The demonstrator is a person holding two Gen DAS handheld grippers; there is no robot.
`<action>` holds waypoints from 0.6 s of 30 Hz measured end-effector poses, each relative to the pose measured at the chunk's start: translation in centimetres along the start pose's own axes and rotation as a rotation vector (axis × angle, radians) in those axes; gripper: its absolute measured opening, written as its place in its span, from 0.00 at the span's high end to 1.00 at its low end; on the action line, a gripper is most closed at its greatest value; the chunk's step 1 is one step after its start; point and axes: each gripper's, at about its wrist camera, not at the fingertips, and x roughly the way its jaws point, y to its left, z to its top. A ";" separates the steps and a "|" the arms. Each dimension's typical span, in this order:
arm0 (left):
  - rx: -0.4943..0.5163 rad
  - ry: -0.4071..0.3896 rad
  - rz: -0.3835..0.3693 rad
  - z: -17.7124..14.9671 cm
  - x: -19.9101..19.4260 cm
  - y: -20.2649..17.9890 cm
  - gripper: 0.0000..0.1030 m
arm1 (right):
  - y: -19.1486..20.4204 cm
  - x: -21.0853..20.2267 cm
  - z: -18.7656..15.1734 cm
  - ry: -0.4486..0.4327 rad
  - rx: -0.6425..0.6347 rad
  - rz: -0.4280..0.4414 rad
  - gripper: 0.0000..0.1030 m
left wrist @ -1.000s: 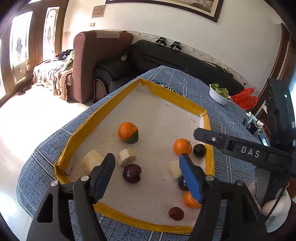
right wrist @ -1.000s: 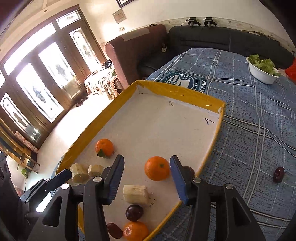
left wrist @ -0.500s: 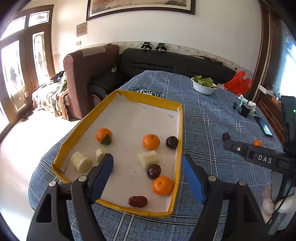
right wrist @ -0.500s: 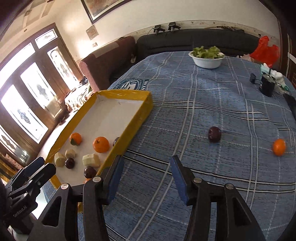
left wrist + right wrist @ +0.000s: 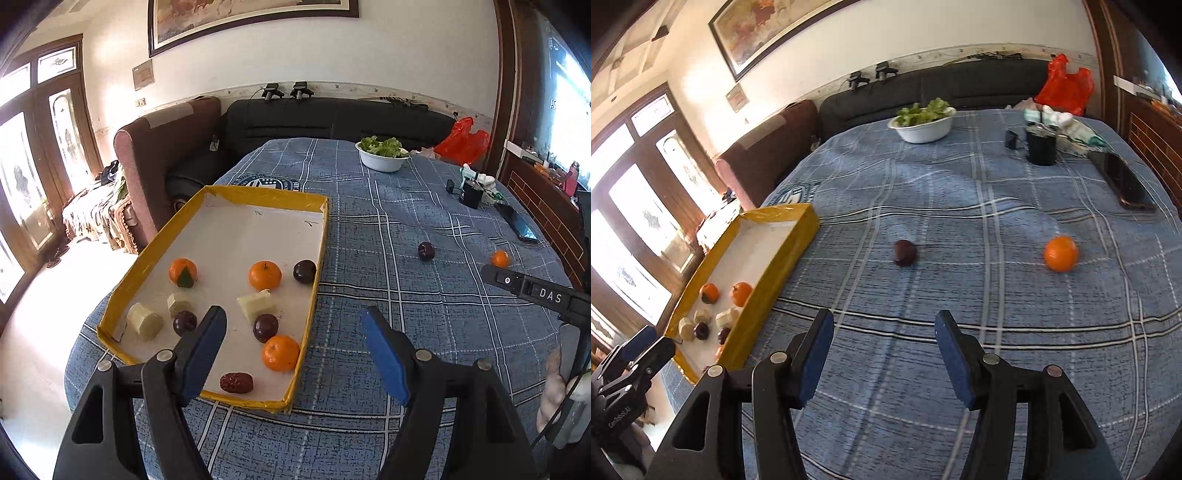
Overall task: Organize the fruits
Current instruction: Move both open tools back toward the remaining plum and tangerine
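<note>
A yellow-rimmed tray (image 5: 316, 258) (image 5: 803, 221) on the blue checked tablecloth holds oranges (image 5: 265, 275), dark plums (image 5: 304, 271), pale fruit chunks (image 5: 256, 304) and a red date (image 5: 236, 383). A loose plum (image 5: 905, 252) (image 5: 426, 251) and a loose orange (image 5: 1061, 253) (image 5: 500, 258) lie on the cloth to the tray's right. My left gripper (image 5: 293, 349) is open and empty above the tray's near right corner. My right gripper (image 5: 884, 352) is open and empty, over bare cloth short of the loose plum; it shows at the right of the left wrist view (image 5: 532, 291).
A white bowl of greens (image 5: 925, 123) (image 5: 382, 155) stands at the far side. A black cup (image 5: 1041, 147), a phone (image 5: 1123, 181) and a red bag (image 5: 1063, 85) are at the far right. Sofas stand behind the table. The table's edge is near on the left.
Both grippers have pulled back and swung right, away from over the tray. The loose plum and orange have come into the right wrist view. Both stay open.
</note>
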 end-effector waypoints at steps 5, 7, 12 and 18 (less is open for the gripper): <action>0.019 0.016 -0.003 -0.1 0.5 -0.8 0.27 | -3.5 -0.2 -0.2 -0.002 0.057 -0.039 0.40; 0.021 0.023 -0.017 -0.1 0.8 -0.9 0.27 | -5.0 -0.4 -0.3 -0.007 0.076 -0.062 0.40; 0.001 0.045 -0.084 -0.3 1.9 -1.1 0.27 | -9.5 -1.0 -0.4 -0.020 0.131 -0.162 0.40; -0.011 0.064 -0.162 0.7 3.3 -2.8 0.27 | -14.1 -0.4 0.7 -0.028 0.225 -0.212 0.40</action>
